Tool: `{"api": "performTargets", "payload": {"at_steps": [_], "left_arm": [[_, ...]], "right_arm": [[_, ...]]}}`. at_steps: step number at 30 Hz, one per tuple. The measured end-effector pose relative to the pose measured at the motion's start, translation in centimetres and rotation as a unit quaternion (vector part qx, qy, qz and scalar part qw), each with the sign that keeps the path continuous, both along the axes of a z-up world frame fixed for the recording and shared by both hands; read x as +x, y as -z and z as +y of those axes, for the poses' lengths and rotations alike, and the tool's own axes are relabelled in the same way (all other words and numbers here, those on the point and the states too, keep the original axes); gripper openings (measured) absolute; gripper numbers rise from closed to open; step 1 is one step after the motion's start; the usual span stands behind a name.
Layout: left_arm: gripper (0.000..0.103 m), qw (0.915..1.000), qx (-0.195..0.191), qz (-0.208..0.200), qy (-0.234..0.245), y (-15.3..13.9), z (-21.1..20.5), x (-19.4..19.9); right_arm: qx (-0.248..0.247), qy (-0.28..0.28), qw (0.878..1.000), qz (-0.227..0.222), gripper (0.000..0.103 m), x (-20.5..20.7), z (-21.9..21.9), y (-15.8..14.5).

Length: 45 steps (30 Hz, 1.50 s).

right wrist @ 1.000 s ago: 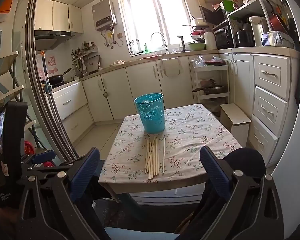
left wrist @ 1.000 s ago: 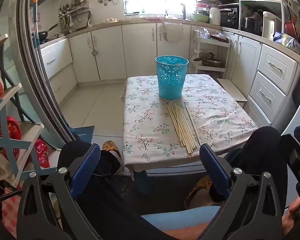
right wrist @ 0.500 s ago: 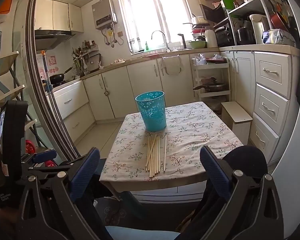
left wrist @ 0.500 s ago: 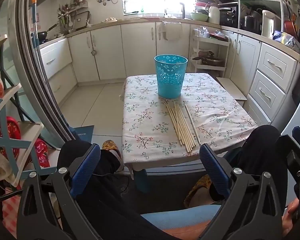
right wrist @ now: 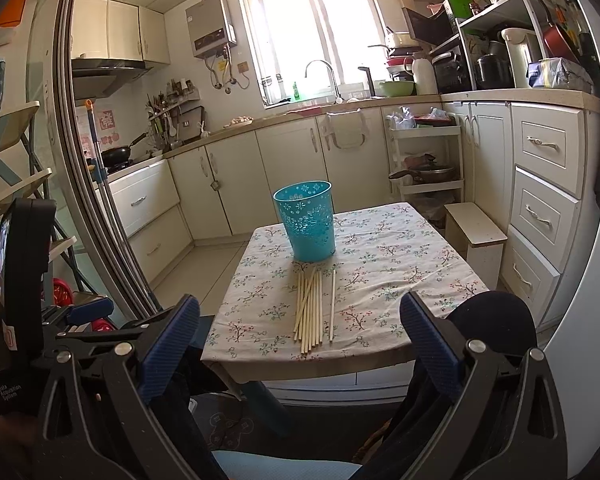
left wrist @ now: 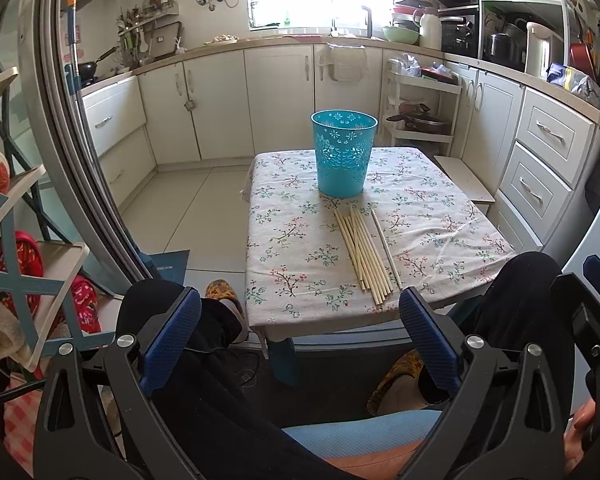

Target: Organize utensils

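Left wrist view: chopsticks [left wrist: 366, 254] lie lengthwise toward the basket [left wrist: 343, 158]; both tools gape.

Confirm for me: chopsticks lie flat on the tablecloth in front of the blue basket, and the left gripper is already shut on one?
Not quite. The left gripper is open and empty, short of the table, as the left wrist view shows. The chopsticks do lie flat before the blue basket.

Bright daylight from blown-out window [right wrist: 320, 28], sharp, fisheye-warped edges
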State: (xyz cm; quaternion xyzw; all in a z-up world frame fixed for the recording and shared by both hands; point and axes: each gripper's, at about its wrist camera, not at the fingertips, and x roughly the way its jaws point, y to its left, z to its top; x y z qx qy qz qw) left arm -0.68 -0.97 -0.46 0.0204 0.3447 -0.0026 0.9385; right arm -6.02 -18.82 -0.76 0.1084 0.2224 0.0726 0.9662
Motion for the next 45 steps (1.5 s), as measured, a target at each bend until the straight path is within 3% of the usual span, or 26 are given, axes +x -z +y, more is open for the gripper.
{"api": "performTargets", "payload": {"at_steps": [27, 38, 45], "left_arm": [[0.095, 0.9999, 0.005, 0.009, -0.004, 0.3, 0.0, 1.0], [0.095, 0.9991, -0.011, 0.041, -0.008, 2.6, 0.9, 5.6], [0.095, 0.9977, -0.021, 0.064, -0.012, 4.4, 0.9, 9.6]], "right_arm": [[0.008, -0.017, 1.0, 0.013, 0.096, 0.9, 0.0, 0.4], [0.004, -0.011, 0.999, 0.053, 0.096, 4.2, 0.0, 1.8], [0.006, 0.001, 0.996, 0.089, 0.096, 8.9, -0.7, 3.6]]}}
